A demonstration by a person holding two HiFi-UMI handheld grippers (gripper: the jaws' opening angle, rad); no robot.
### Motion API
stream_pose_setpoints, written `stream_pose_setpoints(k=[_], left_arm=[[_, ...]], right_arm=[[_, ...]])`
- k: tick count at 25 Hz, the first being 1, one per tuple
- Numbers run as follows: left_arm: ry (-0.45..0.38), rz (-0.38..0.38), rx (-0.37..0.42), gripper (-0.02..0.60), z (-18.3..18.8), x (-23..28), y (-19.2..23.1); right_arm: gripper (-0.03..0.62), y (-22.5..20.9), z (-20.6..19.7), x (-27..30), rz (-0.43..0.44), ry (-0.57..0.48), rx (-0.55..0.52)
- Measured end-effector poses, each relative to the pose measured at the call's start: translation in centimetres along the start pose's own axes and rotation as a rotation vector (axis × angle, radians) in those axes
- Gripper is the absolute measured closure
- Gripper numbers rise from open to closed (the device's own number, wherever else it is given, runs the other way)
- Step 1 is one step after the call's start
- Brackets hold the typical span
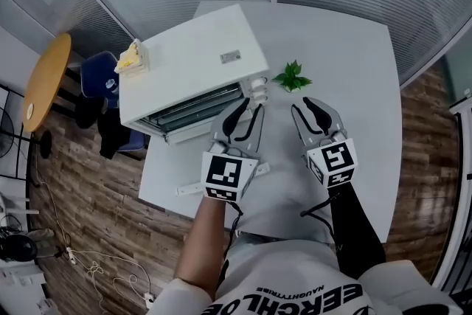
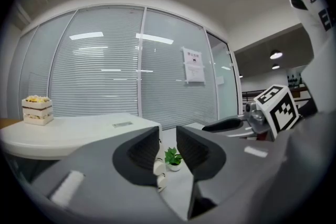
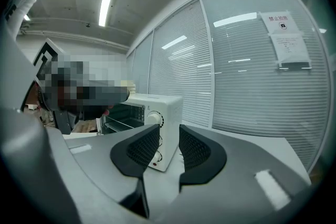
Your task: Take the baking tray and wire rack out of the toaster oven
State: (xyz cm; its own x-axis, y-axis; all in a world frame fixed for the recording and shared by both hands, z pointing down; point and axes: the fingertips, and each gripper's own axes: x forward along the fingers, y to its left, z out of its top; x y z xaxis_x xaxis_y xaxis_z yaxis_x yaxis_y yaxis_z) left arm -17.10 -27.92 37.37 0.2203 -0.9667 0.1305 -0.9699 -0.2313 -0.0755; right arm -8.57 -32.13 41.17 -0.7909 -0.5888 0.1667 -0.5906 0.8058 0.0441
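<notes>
The white table (image 1: 354, 85) carries everything in front of me. The toaster oven (image 1: 192, 63) is the largest thing on it. It stands along the table's left edge, towards the far-left corner, with its door down and its open front turned towards the near edge. Inside the mouth I can see the bars of the wire rack (image 1: 198, 105) lying level. I cannot pick out the baking tray in the dark of the cavity.

My left gripper (image 1: 251, 108) hovers above the table just in front of the oven's knob end and points at it. Its jaws stand a narrow gap apart with nothing between the pads. Through that gap I see only the knobs (image 2: 158, 165) and the plant beyond.

My right gripper (image 1: 304, 107) hangs beside it, nearer the table's middle. It is clear of the oven, and its jaws are likewise a little apart and hold nothing.

A small layered snack box (image 1: 130, 59) sits on the oven's roof at its far-left corner. The little green plant (image 1: 293, 76) stands in its white pot on the table, just beside the oven's right front corner and just beyond my right gripper's tips.
</notes>
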Motion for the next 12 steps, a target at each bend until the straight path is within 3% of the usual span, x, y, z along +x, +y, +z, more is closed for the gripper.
stream_pose_setpoints(k=[12], left_arm=[[0.032,-0.006,-0.023,0.479,-2.0,1.6,-1.4]], right_arm=[[0.497,-1.5,-1.7,-0.1,0.003,0.019,0.009]])
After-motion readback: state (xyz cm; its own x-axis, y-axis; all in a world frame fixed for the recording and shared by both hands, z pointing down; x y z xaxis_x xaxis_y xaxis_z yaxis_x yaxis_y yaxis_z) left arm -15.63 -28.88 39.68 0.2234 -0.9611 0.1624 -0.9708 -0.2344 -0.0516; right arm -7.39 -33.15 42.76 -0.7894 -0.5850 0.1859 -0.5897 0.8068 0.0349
